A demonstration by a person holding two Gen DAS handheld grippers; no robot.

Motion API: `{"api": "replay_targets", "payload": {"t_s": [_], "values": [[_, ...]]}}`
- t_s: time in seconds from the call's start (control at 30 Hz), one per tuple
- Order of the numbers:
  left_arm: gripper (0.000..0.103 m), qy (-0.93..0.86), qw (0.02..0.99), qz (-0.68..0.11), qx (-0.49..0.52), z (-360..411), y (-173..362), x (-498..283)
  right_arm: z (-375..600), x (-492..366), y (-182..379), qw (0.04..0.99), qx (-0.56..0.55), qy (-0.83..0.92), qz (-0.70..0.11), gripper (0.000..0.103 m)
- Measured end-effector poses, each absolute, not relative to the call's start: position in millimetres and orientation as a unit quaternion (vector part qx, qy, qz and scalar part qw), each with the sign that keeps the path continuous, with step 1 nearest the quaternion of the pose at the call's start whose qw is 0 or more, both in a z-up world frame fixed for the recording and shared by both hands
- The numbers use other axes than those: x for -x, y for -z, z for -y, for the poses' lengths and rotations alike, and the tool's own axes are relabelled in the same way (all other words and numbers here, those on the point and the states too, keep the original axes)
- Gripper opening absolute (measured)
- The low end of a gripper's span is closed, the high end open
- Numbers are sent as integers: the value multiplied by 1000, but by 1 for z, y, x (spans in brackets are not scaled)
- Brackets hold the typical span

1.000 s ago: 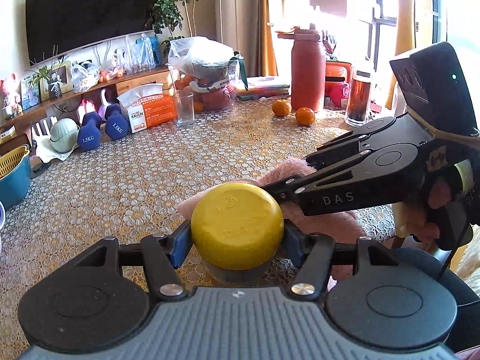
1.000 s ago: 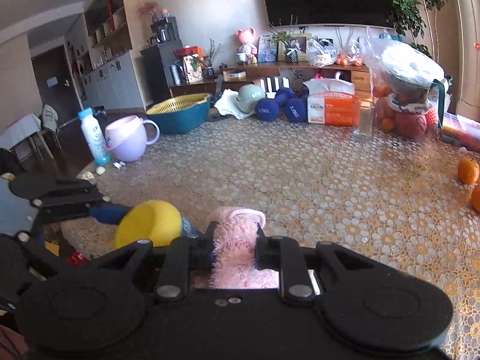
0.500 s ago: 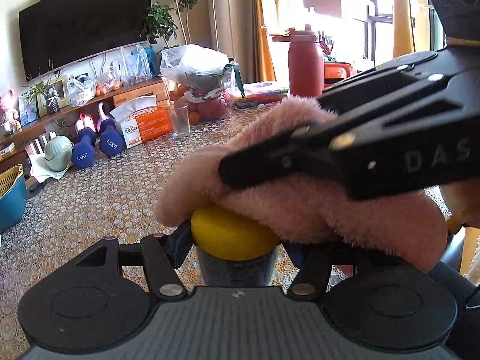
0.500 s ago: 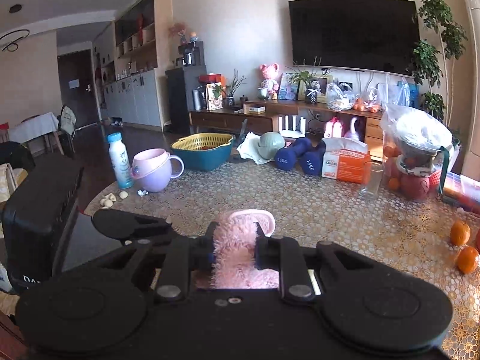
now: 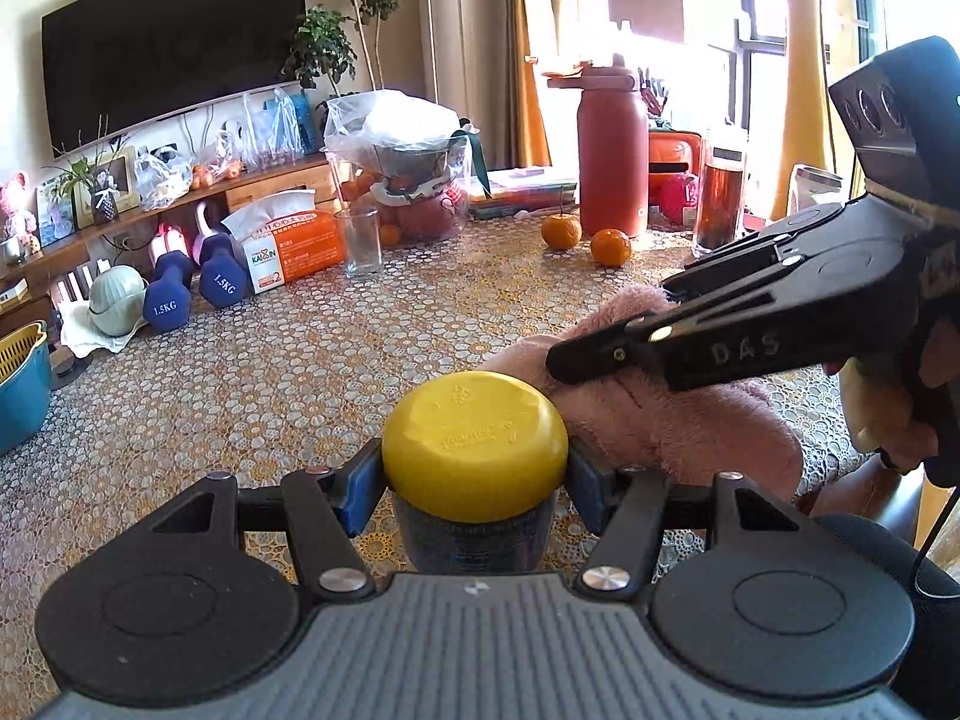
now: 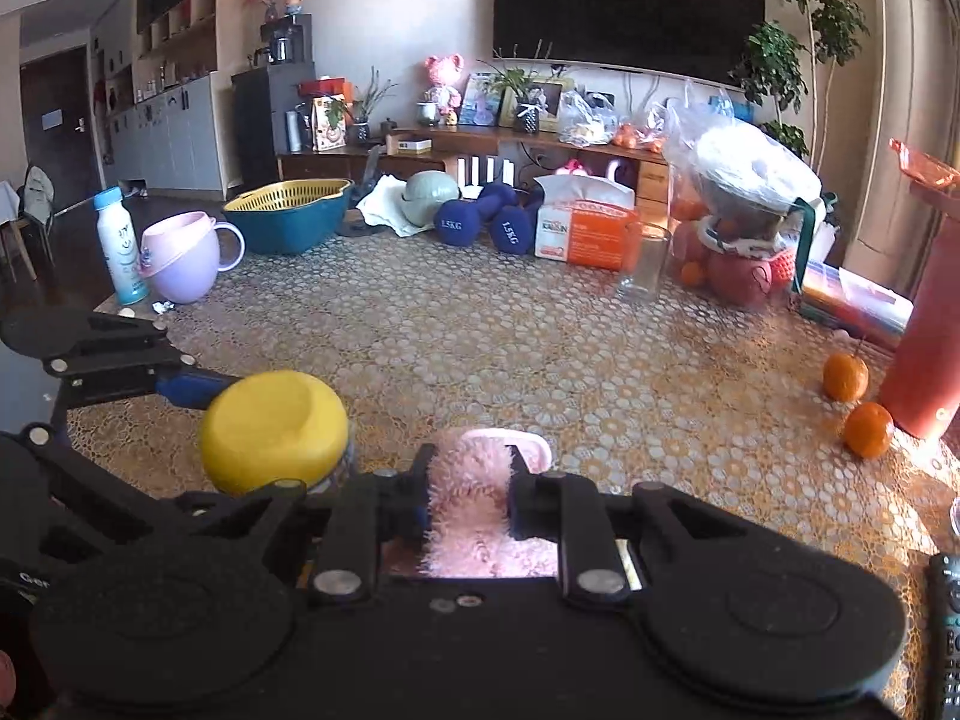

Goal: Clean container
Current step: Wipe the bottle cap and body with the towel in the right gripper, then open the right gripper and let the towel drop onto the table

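A small jar with a yellow lid (image 5: 474,447) stands upright between the blue pads of my left gripper (image 5: 474,480), which is shut on it just under the lid. The same yellow-lidded jar (image 6: 273,429) appears low left in the right wrist view. My right gripper (image 6: 468,495) is shut on a fluffy pink cloth (image 6: 474,510). In the left wrist view that pink cloth (image 5: 672,420) lies against the right side of the lid, pinched by the right gripper (image 5: 576,360) coming in from the right.
The patterned tablecloth (image 5: 300,372) carries an empty glass (image 5: 359,240), an orange tissue box (image 5: 288,243), blue dumbbells (image 5: 198,285), two oranges (image 5: 585,237), a red flask (image 5: 612,159), a wrapped fruit basket (image 5: 408,180). A lilac cup (image 6: 186,255), bottle (image 6: 120,252) and teal basket (image 6: 288,219) sit far left.
The right gripper swept the pink cloth up over the yellow lid half a second ago, then drew it back down to the lid's right side. The left gripper kept holding the jar.
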State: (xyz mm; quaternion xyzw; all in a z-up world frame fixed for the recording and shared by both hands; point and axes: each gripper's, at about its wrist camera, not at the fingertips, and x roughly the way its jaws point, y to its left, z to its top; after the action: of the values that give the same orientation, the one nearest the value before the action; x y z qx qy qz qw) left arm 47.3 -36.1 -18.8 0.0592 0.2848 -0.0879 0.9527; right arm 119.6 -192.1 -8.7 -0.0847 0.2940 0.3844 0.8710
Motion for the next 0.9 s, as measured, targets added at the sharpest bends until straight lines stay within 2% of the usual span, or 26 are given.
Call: {"api": "replay_targets", "payload": {"t_s": [0.2,0.37,0.53,0.63,0.77,0.9], "values": [[62,87,953,-284,-59,35,19,-47,211,-135,12,826,-95,-442,-337,20],[62,90,953,-282,-64,37,19,-46,213,-152,36,809,-149,-426,-376,20],[62,90,953,-280,-72,40,19,-45,210,-154,55,808,-137,-415,-394,20],[62,89,953,-282,-71,39,19,-46,206,-146,53,826,-80,-403,-386,20],[62,88,952,-283,-74,40,19,-46,207,-132,40,864,4,-363,-350,20],[62,87,953,-281,-79,42,20,-45,219,-121,10,879,-3,-366,-304,16]]}}
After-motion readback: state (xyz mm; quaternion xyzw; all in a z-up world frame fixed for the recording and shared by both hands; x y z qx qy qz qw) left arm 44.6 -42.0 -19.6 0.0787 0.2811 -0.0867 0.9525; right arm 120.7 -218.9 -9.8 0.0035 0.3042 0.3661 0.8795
